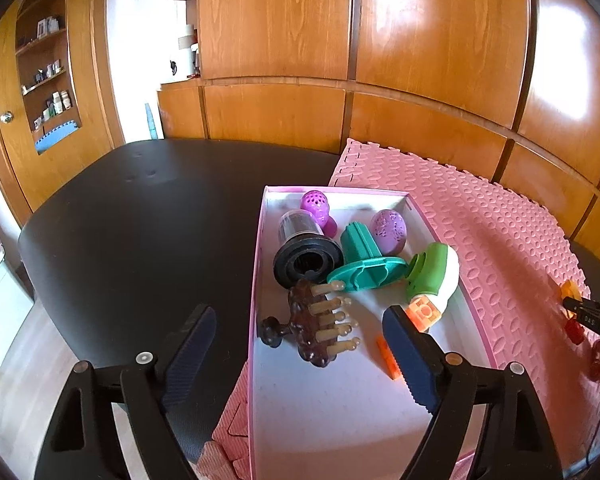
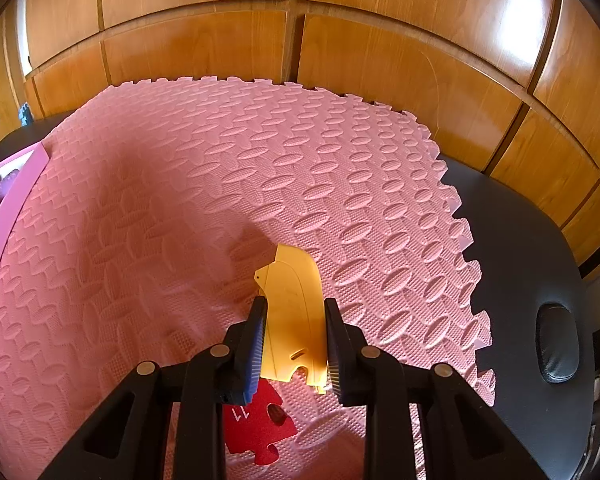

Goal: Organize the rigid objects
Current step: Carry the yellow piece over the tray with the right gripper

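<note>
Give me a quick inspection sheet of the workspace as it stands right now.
Surface: black table with a pink foam mat on it.
Job's things: pink box holds a brown comb, black filter, teal part, two purple pieces and a green-white toy; yellow plastic piece in the right gripper; red puzzle piece on the mat below it.
Clutter: small orange bit in the box.
Grippers: left gripper open over the box; right shut on the yellow piece.
Cables: nothing seen.
Surroundings: wood-panelled wall, shelf niche.
</note>
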Available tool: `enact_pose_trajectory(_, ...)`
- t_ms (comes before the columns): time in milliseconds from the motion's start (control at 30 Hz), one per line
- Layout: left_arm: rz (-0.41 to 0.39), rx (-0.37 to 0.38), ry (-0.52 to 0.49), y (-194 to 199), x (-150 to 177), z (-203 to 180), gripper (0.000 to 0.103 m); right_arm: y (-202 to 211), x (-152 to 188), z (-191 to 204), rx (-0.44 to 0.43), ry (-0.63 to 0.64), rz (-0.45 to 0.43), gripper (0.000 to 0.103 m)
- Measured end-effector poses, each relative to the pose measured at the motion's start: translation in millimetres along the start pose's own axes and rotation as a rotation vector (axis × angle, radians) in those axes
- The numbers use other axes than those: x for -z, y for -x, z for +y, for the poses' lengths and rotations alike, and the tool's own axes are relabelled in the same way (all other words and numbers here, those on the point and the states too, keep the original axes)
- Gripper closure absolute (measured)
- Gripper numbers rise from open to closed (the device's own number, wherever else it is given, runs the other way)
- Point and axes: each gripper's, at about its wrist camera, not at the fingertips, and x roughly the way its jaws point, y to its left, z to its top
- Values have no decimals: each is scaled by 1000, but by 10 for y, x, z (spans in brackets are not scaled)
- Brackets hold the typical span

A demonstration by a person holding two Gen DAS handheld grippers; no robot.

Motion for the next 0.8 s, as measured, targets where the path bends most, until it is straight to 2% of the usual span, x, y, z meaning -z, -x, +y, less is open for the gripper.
enact_pose_trajectory(400,4,-11,-4,32,60,-22,17,1,2,-1,-1,-8,0,77)
enact_pose_trajectory(800,-10,-20,30,122,86,173,17,-18,-13,-89,-50,-100,18,77)
